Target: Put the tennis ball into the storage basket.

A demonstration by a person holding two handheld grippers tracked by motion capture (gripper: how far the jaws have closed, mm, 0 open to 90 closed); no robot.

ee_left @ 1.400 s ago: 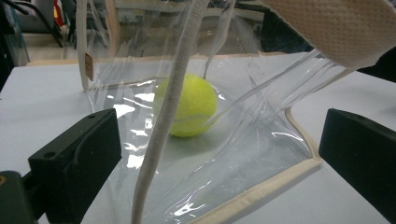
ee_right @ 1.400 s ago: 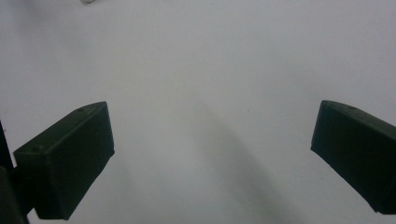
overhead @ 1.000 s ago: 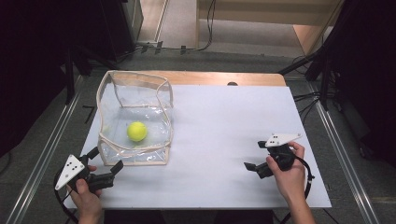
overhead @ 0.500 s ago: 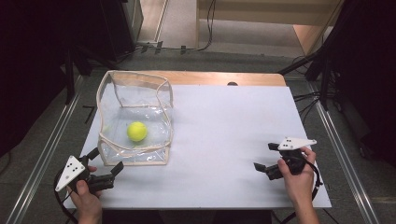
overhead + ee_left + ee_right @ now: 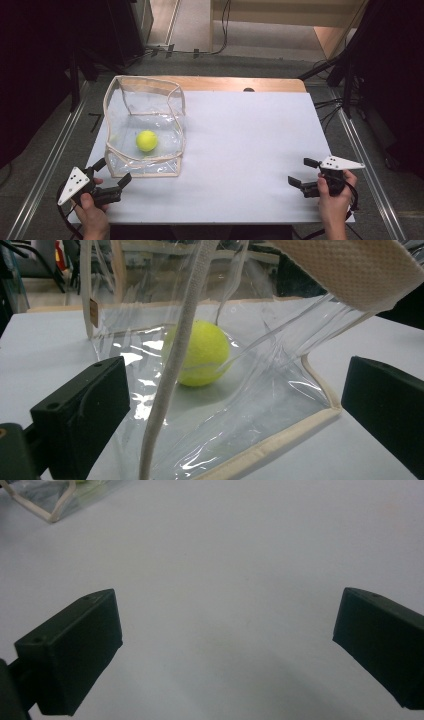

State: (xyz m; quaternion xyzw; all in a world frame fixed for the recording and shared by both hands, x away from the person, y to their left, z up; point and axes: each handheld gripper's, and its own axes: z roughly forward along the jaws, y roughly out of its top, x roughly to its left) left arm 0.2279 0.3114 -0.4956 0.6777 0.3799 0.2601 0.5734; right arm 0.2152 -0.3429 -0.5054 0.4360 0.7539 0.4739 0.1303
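1. The desk (image 5: 240, 150) has a white top with a strip of bare wood showing along its far edge. The middle and right of the top lie bare, so there is wide open room between the two hands.
2. The clear bag (image 5: 145, 125), trimmed in beige, stands open on the left half of the desk, its near edge close to the desk's front left corner. From the high view its rim looks wavy and slumped. The left gripper view adds what the high view cannot: a beige strap (image 5: 175, 365) hangs down across the front wall, and the creased plastic throws glare.
3. The left tongs (image 5: 112, 176) sit at the front left corner, held in the left hand (image 5: 90, 212). The jaws stand apart, empty, just short of the bag's near bottom seam; in the left gripper view that seam runs between them.
4. The right tongs (image 5: 302, 172) sit near the front right edge, in the right hand (image 5: 332, 202), well apart from the bag. The jaws are spread wide over bare white surface, holding nothing. The right gripper view catches only a corner of the bag at its top left.
5. The yellow-green tennis ball (image 5: 146, 141) rests on the bag's floor, towards the near side.
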